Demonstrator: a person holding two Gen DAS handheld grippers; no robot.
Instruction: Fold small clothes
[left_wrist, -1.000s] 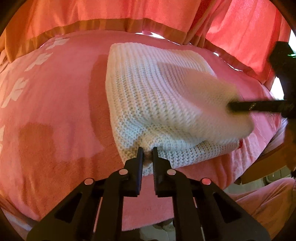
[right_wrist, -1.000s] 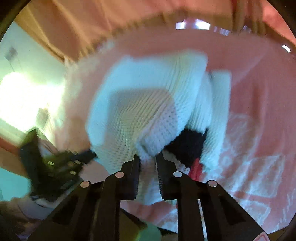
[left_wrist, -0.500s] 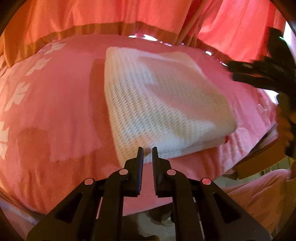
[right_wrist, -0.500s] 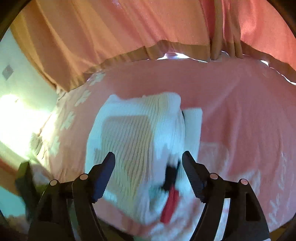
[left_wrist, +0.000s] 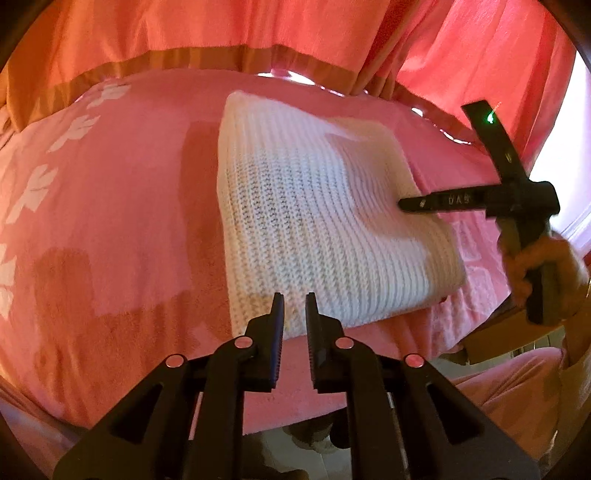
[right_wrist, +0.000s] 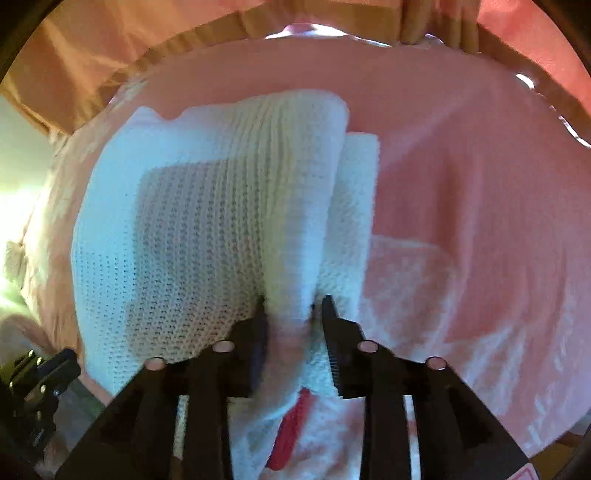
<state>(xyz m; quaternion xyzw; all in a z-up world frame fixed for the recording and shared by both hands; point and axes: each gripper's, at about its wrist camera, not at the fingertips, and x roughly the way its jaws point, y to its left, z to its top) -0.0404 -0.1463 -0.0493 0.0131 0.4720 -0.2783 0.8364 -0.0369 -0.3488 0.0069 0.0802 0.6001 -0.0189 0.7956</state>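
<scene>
A white knitted sweater (left_wrist: 314, 221) lies folded on the pink blanket (left_wrist: 110, 229). My left gripper (left_wrist: 294, 299) is shut and empty, its tips just at the sweater's near edge. My right gripper (right_wrist: 291, 306) is closed on a thick fold of the white sweater (right_wrist: 207, 221) at its near edge. A red patch (right_wrist: 291, 428) of the garment shows under the jaws. From the left wrist view the right gripper (left_wrist: 406, 204) reaches over the sweater's right side, held by a hand (left_wrist: 543, 269).
Pink-orange curtains (left_wrist: 258, 33) hang behind the blanket. White flower prints (left_wrist: 33, 188) mark the blanket at left. The blanket's front edge drops away below the left gripper. The left gripper (right_wrist: 37, 384) shows at the right wrist view's lower left.
My right gripper let go, opened and lifted back, then came down and closed on the sweater's fold. The left gripper released the sweater's edge and drew back slightly. The sweater now lies flat.
</scene>
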